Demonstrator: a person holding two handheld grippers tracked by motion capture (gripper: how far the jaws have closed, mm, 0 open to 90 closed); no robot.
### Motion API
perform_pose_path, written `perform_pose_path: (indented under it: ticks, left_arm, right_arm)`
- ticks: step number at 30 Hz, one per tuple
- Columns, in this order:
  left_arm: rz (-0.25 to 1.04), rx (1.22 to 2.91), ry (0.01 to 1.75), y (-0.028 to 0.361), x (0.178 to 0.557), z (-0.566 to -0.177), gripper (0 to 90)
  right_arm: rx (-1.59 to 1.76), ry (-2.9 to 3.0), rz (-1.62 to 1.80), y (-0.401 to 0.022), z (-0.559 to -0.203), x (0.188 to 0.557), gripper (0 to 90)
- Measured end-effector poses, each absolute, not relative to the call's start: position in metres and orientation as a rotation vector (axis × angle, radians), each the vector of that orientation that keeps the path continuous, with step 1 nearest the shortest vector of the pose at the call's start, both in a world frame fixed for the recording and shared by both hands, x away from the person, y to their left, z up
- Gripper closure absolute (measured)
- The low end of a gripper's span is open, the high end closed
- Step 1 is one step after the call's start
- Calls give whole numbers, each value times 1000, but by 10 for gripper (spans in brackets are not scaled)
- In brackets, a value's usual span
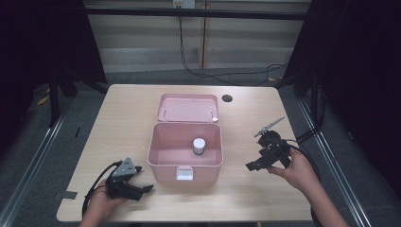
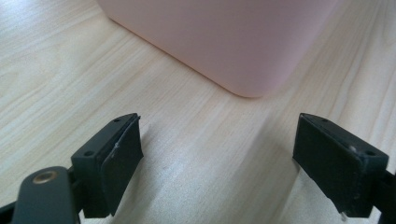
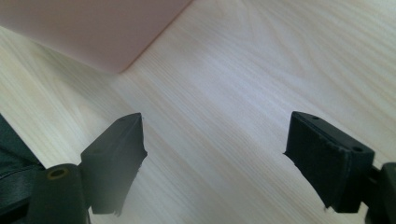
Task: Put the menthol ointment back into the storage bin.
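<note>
A pink box point(image 1: 185, 163) stands open in the middle of the table, its lid point(image 1: 188, 108) tipped back. Inside it a small white-capped bottle point(image 1: 199, 146) stands upright near the right wall. My left gripper point(image 1: 146, 188) lies low at the front left, pointing right toward the box's near corner point(image 2: 247, 88), jaws open and empty point(image 2: 217, 154). My right gripper point(image 1: 251, 165) is held in a hand to the right of the box, pointing left at it, jaws open with only bare wood between them point(image 3: 215, 158). The box's corner point(image 3: 116, 65) lies beyond its jaws.
The wooden table point(image 1: 123, 123) has a round cable hole point(image 1: 227, 98) at the back right. Cables trail from both grippers. Dark frame posts and a metal rail flank the table. Bare wood lies on both sides of the box.
</note>
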State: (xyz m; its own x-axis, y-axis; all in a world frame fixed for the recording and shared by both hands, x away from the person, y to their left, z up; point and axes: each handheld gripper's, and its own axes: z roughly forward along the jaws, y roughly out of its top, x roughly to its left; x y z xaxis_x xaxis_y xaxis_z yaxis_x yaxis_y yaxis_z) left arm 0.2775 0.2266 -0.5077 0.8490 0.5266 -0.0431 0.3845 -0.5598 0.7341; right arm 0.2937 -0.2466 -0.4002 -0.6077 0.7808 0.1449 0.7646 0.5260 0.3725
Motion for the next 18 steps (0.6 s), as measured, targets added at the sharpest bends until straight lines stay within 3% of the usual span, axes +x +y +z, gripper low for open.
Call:
perform_pose_path:
  ticks: [18]
  left_arm:
    - [241, 2245, 653, 226, 277, -507, 150]
  right_arm:
    - [1393, 2677, 642, -270, -455, 279, 192]
